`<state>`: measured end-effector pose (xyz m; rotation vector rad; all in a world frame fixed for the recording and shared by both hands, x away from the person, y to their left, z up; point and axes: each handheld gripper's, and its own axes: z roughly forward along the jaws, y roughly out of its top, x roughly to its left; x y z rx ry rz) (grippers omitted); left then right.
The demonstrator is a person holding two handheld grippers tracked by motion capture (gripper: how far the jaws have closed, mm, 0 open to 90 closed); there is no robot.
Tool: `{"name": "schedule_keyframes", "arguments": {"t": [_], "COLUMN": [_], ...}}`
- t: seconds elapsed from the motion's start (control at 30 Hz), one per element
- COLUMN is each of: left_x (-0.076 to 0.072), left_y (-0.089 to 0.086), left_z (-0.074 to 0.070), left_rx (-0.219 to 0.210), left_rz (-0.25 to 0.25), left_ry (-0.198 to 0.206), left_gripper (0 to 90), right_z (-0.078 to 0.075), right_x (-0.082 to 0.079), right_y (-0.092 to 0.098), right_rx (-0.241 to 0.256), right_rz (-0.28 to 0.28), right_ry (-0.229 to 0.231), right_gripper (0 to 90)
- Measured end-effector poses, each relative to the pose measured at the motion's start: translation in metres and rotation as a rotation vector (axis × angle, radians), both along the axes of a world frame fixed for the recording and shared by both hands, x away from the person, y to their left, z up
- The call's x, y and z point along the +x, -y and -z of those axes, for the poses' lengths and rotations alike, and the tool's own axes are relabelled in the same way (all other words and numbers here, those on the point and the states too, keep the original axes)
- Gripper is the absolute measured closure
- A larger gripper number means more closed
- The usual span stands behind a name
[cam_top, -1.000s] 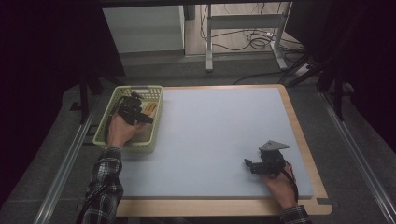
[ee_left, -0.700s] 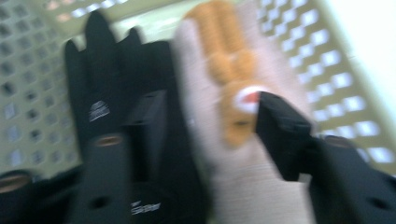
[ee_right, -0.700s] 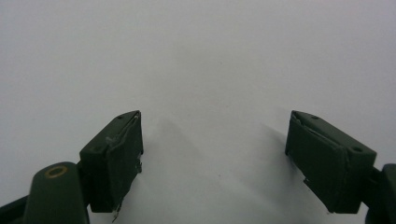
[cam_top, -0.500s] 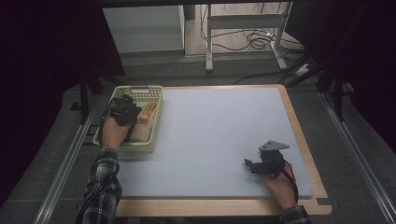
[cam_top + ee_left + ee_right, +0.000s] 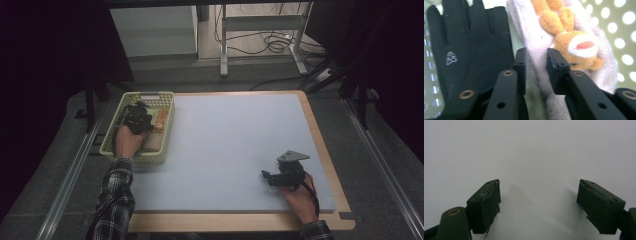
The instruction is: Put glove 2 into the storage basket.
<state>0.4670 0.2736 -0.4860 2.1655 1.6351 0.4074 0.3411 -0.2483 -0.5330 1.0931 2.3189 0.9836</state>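
Note:
A yellow-green perforated basket [image 5: 107, 144] stands at the table's left edge. My left gripper [image 5: 136, 119] reaches down into it. In the left gripper view its jaws [image 5: 536, 63] stand close together, pinching an edge of a pale pink cloth item [image 5: 534, 37] that bears an orange plush bear face [image 5: 576, 48]. A black glove [image 5: 471, 42] lies flat beside it on the basket floor. The orange patch [image 5: 159, 121] also shows from above. My right gripper [image 5: 268, 177] rests near the table's front right, open [image 5: 537, 202] over bare mat.
A pale blue mat [image 5: 230, 145] covers the wooden table [image 5: 325, 165]. Beyond the far edge stand a grey cabinet [image 5: 152, 32] and metal table legs [image 5: 223, 40] with cables on the floor. A metal rail [image 5: 70, 175] runs along the left side.
My left hand has shifted slightly inside the basket, first toward the left, then back toward the orange item. The right gripper has stayed still.

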Motion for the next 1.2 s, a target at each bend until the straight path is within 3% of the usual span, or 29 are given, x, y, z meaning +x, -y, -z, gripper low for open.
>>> {"name": "schedule_keyframes", "arguments": {"t": [0.43,1.2], "left_x": [-0.010,-0.028], "left_y": [-0.014,-0.024], "left_z": [-0.009,-0.015], "left_rx": [-0.009,-0.061], "left_rz": [-0.021,0.012], "left_ry": [0.062,0.119], "left_gripper": [49.3,37.0], "right_z": [0.000,0.000], "right_x": [0.000,0.000], "right_y": [0.000,0.000], "right_rx": [-0.001,-0.002], "right_rz": [0.000,-0.001], "right_ry": [0.000,0.001], "right_gripper": [18.8,18.8]}}
